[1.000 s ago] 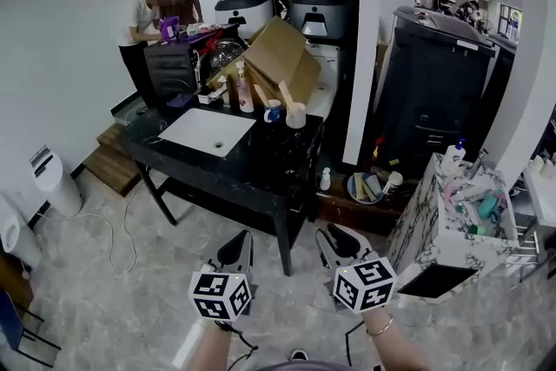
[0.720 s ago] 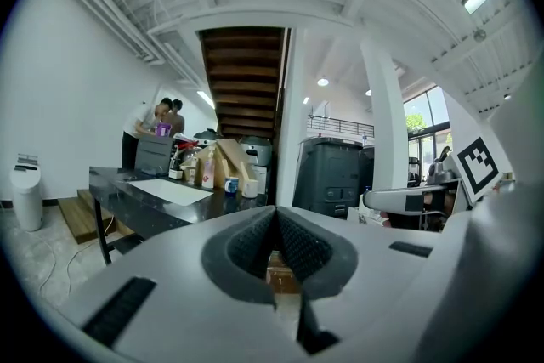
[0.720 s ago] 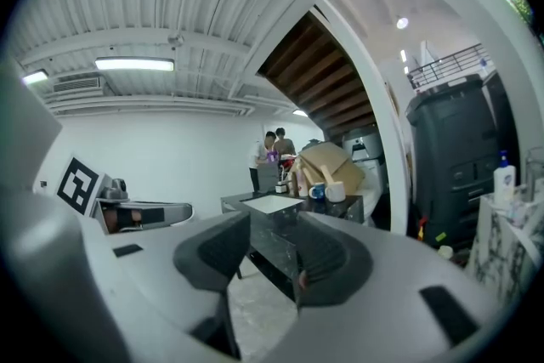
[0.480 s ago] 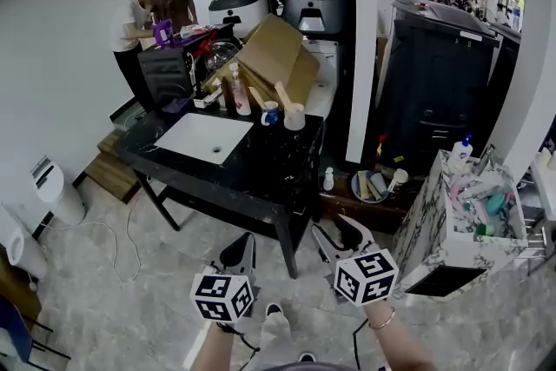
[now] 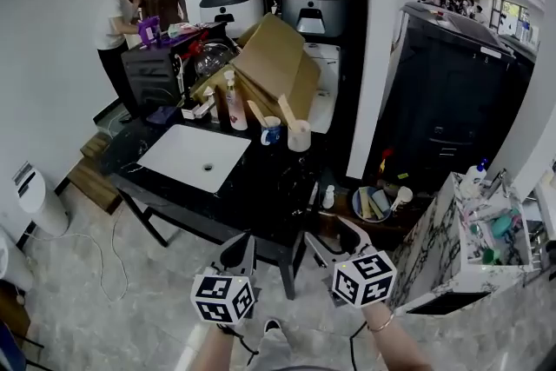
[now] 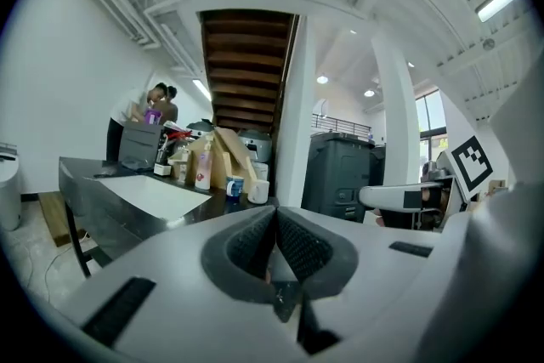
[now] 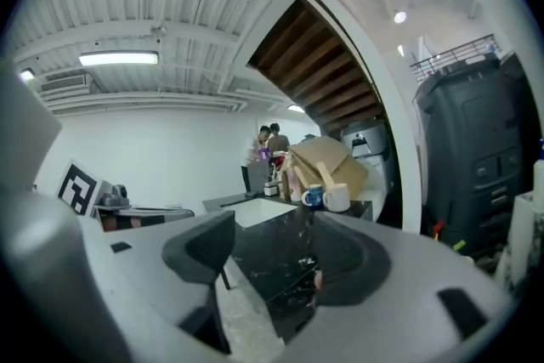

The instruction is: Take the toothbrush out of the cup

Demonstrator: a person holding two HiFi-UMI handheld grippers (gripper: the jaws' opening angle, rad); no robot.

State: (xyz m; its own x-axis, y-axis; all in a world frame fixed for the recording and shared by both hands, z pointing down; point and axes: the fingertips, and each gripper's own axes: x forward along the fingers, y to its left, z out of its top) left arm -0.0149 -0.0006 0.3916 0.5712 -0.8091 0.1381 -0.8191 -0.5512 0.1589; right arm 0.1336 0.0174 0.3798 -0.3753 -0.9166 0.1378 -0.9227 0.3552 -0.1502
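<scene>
A cream cup [image 5: 299,136] stands on the black table [image 5: 261,195] beside a blue mug [image 5: 271,132]. A pale wooden toothbrush handle [image 5: 286,109] sticks up out of the cream cup; a second stick leans out of the mug. The right gripper view shows the same cup [image 7: 337,197] and mug [image 7: 312,197] far ahead. Both grippers hover level in front of the table's near edge, well short of the cups. My left gripper [image 5: 241,251] [image 6: 274,218] is shut with nothing in it. My right gripper [image 5: 333,237] [image 7: 274,241] is opening, nothing between its jaws.
A white sink basin [image 5: 194,157] is set in the table's left part. Behind the cups stand a pink bottle [image 5: 233,105] and a cardboard box [image 5: 278,56]. Two people [image 5: 130,13] work at back left. A white pillar [image 5: 382,39], a black cabinet [image 5: 447,91] and a marble-patterned box [image 5: 452,230] are on the right.
Both grippers have moved forward toward the table, which now looms closer and larger. The right gripper's jaws have spread apart. The left gripper stayed shut.
</scene>
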